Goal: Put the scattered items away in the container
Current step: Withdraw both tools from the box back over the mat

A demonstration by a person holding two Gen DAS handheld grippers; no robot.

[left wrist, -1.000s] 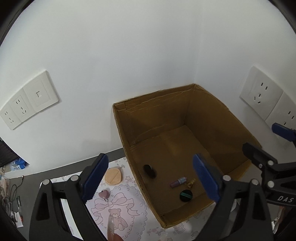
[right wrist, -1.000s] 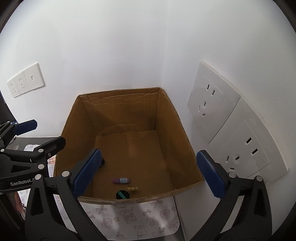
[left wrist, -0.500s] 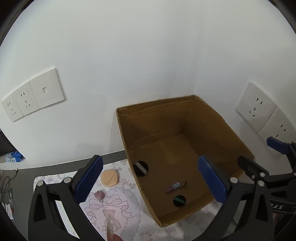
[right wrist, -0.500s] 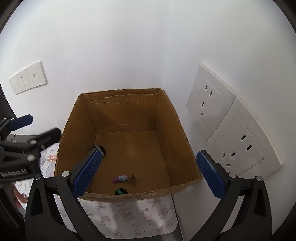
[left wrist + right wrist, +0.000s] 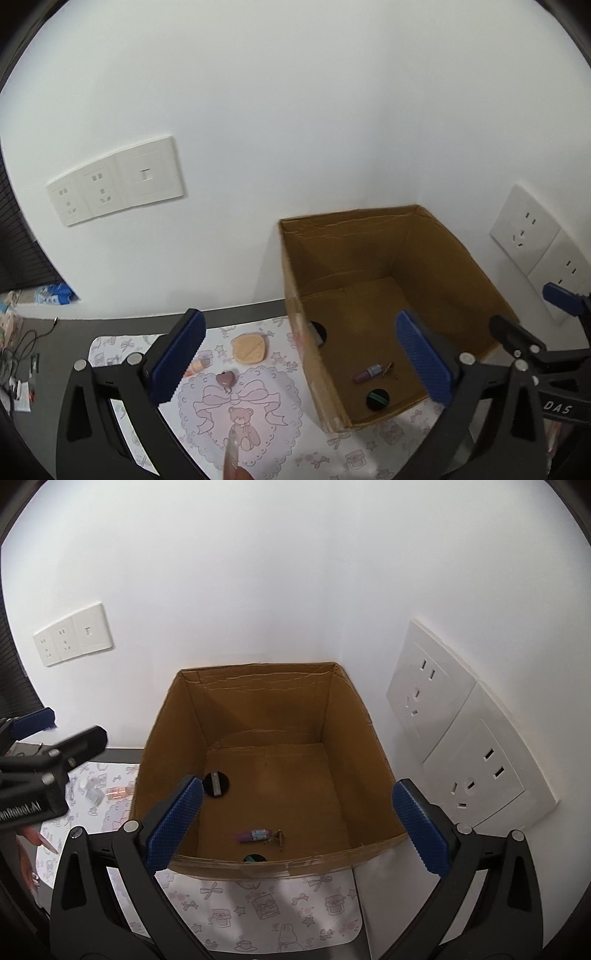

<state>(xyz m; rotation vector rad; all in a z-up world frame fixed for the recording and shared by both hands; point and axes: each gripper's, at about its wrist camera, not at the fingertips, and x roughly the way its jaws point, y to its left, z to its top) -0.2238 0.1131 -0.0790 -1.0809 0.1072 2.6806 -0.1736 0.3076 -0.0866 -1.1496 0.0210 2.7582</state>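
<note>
- Left gripper (image 5: pixel 301 363), lower centre of the left wrist view: blue-padded fingers (image 5: pixel 177 356) spread wide, nothing between them. It hangs above the printed mat and the near left wall of the box.
- Right gripper (image 5: pixel 295 825), lower centre of the right wrist view: fingers (image 5: pixel 419 827) likewise spread wide and empty, framing the box opening from above its near rim.
- Cardboard box (image 5: pixel 173 738), centre of the right wrist view and right of centre in the left wrist view: open-topped, standing in the corner where two white walls meet.
- Box contents, on the floor of the box: a black round disc (image 5: pixel 216 783) at the left, near the left wall; a purple tube (image 5: pixel 253 835) lying flat near the front; a small brass clip (image 5: pixel 277 837) just beside its right end; a black-and-green round cap (image 5: pixel 377 398) close to the front wall, half hidden by the rim in the right wrist view.
- Printed mat (image 5: pixel 258 417), lower centre of the left wrist view: pale, with a bear-and-bow motif; the box stands on it.
- Items on the mat outside the box, left of it: a peach-coloured puff (image 5: pixel 250 347); a mauve heart-shaped piece (image 5: pixel 226 378) below it; a small orange item (image 5: pixel 197 363) partly hidden behind the left finger.
- Wall sockets (image 5: pixel 458 746), right of the frame in the right wrist view; a second socket panel (image 5: pixel 114 181) at the left of the left wrist view.
</note>
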